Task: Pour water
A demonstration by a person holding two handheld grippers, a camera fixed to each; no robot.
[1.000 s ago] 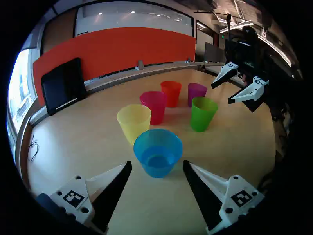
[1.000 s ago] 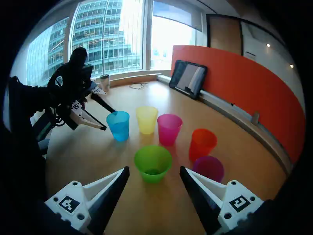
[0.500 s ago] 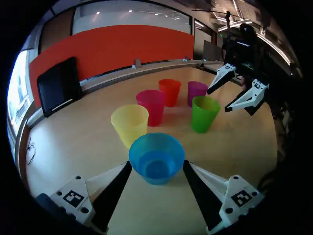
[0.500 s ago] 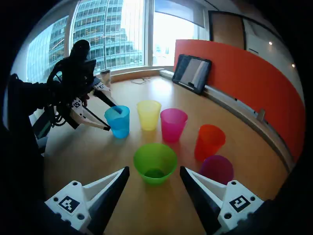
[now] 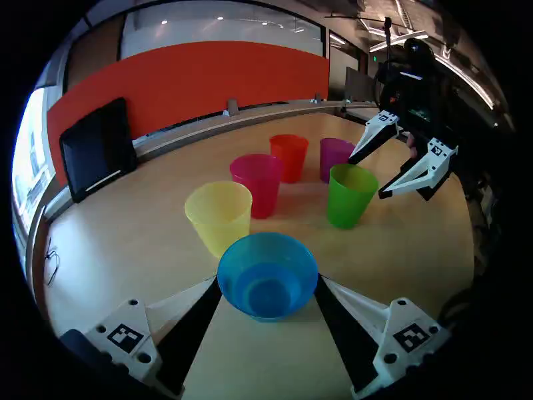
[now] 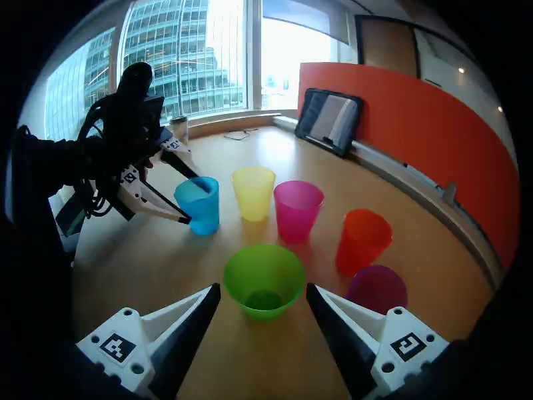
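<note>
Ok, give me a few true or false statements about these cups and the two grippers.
1. The fingers of the left gripper flank the blue plastic cup. True.
2. The green plastic cup lies on its side. False: it stands upright.
3. The yellow plastic cup stands upright on the wooden table. True.
4. The right gripper is shut on a purple cup. False: it is open, facing the green plastic cup.

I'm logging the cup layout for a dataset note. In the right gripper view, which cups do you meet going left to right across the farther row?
blue cup → yellow cup → pink cup → orange cup
</note>
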